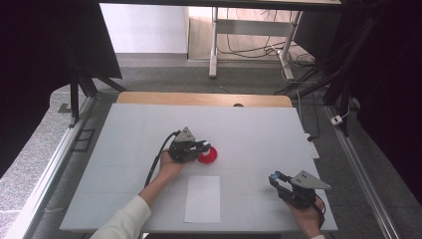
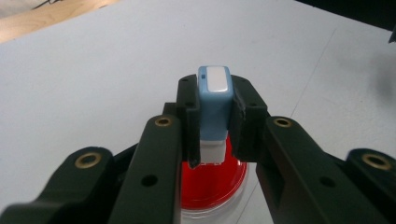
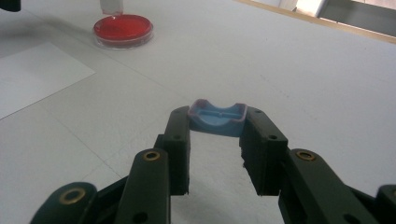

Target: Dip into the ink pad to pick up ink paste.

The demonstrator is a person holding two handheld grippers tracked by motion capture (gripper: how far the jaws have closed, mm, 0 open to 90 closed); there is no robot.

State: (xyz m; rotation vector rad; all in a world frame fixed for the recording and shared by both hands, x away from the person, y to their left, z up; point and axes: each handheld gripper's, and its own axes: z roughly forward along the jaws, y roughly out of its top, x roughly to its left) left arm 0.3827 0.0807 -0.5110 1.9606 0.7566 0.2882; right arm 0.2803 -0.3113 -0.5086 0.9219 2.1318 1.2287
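Observation:
My left gripper (image 1: pixel 203 146) is shut on a light blue block with a white base (image 2: pixel 214 100), held upright. The block hangs just above a round clear dish of red stuff (image 2: pixel 215 185), which sits near the table's middle (image 1: pixel 209 157). Whether the white base touches the red surface I cannot tell. My right gripper (image 1: pixel 275 178) rests low at the front right, shut on a small blue cap (image 3: pixel 218 117) held hollow side up between its pads. Far off in the right gripper view are the red dish (image 3: pixel 123 29) and the block's white base (image 3: pixel 112 5) over it.
A white sheet of paper (image 1: pixel 203 198) lies flat at the front middle of the white table (image 1: pixel 134 124), between the two hands. A wooden strip (image 1: pixel 204 98) runs along the table's far edge. Cables and desk legs stand on the floor beyond.

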